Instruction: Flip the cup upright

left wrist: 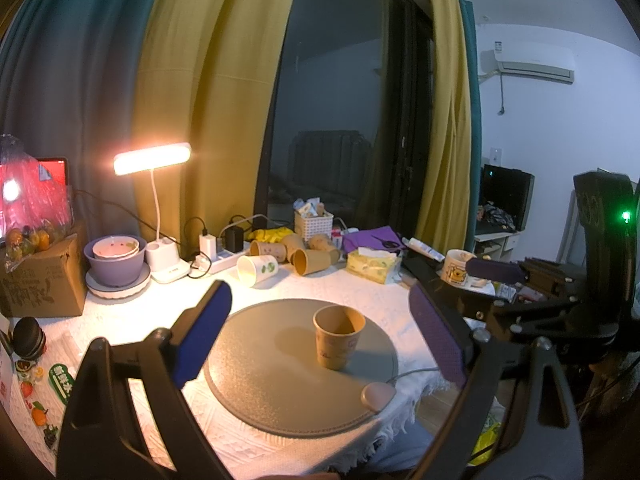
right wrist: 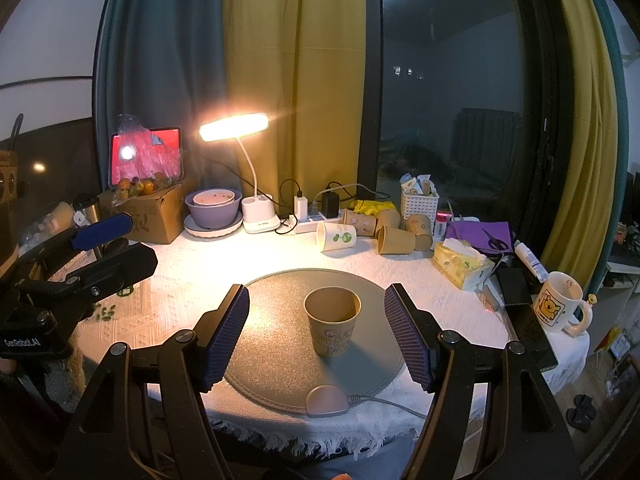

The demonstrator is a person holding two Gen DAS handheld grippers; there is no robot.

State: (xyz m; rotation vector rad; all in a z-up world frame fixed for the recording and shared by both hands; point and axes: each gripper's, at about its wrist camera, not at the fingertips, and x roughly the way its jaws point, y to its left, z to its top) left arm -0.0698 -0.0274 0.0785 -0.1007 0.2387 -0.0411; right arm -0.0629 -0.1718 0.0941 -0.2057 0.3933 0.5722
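Observation:
A brown paper cup [left wrist: 338, 336] stands upright, mouth up, on a round grey mat [left wrist: 260, 380] on the white tablecloth. It also shows in the right wrist view [right wrist: 332, 326] on the same mat [right wrist: 272, 344]. My left gripper [left wrist: 320, 332] is open and empty, its jaws wide apart on either side of the cup and a little nearer than it. My right gripper [right wrist: 316, 320] is open and empty, with the cup between its jaws and not touched. The right gripper also shows at the right of the left wrist view [left wrist: 496, 272], and the left gripper shows at the left of the right wrist view [right wrist: 102, 226].
Several paper cups [right wrist: 384, 232] lie on their sides at the back, next to a lit desk lamp [right wrist: 234, 126], a power strip [right wrist: 316, 216], purple bowls [right wrist: 214, 208] and a tissue pack [right wrist: 460, 262]. A bear mug [right wrist: 560, 306] stands at right. A pink puck with cable [right wrist: 326, 400] overlaps the mat's near edge.

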